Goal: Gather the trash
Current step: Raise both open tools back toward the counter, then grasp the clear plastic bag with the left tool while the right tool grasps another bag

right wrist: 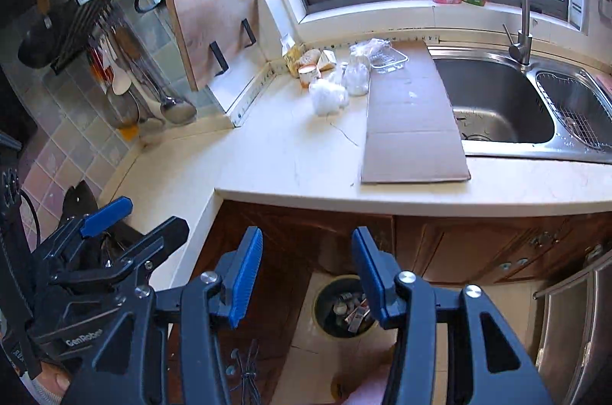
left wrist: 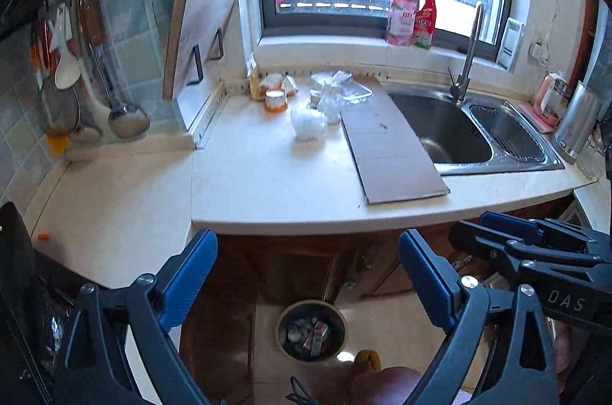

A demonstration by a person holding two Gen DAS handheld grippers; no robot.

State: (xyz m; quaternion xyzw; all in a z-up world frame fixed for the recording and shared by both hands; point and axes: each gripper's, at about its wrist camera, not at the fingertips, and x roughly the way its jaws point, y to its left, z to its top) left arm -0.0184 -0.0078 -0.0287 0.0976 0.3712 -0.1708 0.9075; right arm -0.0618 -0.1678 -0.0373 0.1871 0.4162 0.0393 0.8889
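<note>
Trash lies in the far corner of the white counter (left wrist: 267,183): a crumpled white plastic wad (left wrist: 308,124) (right wrist: 327,95), an orange cup (left wrist: 275,99) (right wrist: 309,75), clear wrappers and a clear tray (left wrist: 344,85) (right wrist: 386,59), and a flat cardboard sheet (left wrist: 390,145) (right wrist: 411,122). A round bin (left wrist: 310,330) (right wrist: 344,307) with trash inside stands on the floor below. My left gripper (left wrist: 308,280) is open and empty above the bin. My right gripper (right wrist: 306,277) is open and empty beside it, and also shows in the left wrist view (left wrist: 508,233).
A steel sink (left wrist: 447,133) (right wrist: 497,103) with tap (right wrist: 520,7) lies right of the cardboard. A cutting board (left wrist: 199,30) (right wrist: 214,22) leans at the back left. Utensils (left wrist: 95,68) hang on the left wall. Bottles (left wrist: 413,15) stand on the sill. Wooden cabinets (right wrist: 478,244) are below.
</note>
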